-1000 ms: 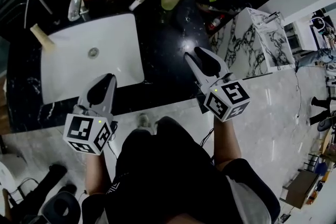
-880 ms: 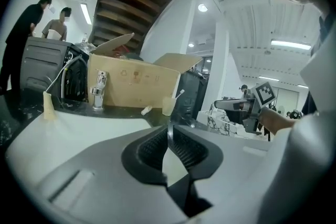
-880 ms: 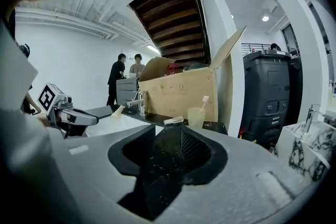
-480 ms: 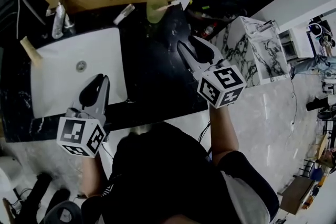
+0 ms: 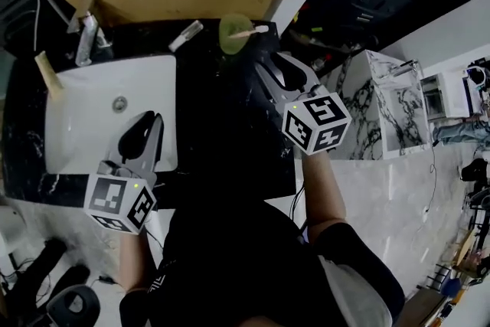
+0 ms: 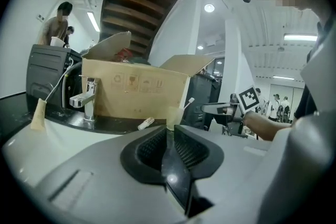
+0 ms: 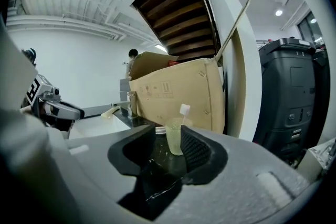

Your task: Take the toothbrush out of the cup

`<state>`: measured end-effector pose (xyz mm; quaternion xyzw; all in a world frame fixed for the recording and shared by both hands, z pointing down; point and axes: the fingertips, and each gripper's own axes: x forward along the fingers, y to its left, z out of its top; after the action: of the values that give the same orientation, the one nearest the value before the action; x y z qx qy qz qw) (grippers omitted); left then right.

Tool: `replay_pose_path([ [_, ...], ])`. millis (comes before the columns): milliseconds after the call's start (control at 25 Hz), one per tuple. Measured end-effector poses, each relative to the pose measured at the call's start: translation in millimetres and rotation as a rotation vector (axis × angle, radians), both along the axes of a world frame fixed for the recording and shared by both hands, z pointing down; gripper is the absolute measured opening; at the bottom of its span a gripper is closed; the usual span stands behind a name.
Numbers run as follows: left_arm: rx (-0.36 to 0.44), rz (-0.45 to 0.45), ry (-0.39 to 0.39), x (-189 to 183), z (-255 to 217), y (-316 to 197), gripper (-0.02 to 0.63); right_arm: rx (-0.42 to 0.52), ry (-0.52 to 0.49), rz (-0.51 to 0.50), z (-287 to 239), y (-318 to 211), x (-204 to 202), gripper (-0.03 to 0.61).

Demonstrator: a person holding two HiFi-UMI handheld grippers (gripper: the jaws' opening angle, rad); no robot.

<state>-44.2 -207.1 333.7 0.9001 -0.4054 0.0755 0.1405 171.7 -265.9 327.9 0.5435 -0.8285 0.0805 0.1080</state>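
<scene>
Right hand-held gripper (image 5: 272,63), jaws apart, faces the cup (image 7: 175,138) with toothbrush (image 7: 185,109) just ahead.

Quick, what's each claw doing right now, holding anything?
Left gripper: barely open, thin gap, holding nothing.
Right gripper: open, empty; the cup stands ahead of its jaws, untouched.

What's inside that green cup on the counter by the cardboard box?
A toothbrush leans in the green cup, its white head above the rim. The cup's cloudy wall hides the lower handle, and whether anything else lies at the bottom cannot be seen.
</scene>
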Motion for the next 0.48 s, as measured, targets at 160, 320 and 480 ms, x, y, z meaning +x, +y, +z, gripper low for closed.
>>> replay_pose_path([
  [160, -0.011, -0.033, -0.018, 2, 1, -5, 0.063, -0.01, -0.004, -0.024, 10, -22, 0, 0.153],
  [320, -0.02, -0.068, -0.027, -1, 4, -10, 0.063, -0.006, -0.006, -0.031, 16, -41, 1, 0.152],
  [480, -0.037, -0.088, -0.04, -1, 9, -15, 0.062, -0.003, -0.012, -0.032, 20, -56, 2, 0.152],
])
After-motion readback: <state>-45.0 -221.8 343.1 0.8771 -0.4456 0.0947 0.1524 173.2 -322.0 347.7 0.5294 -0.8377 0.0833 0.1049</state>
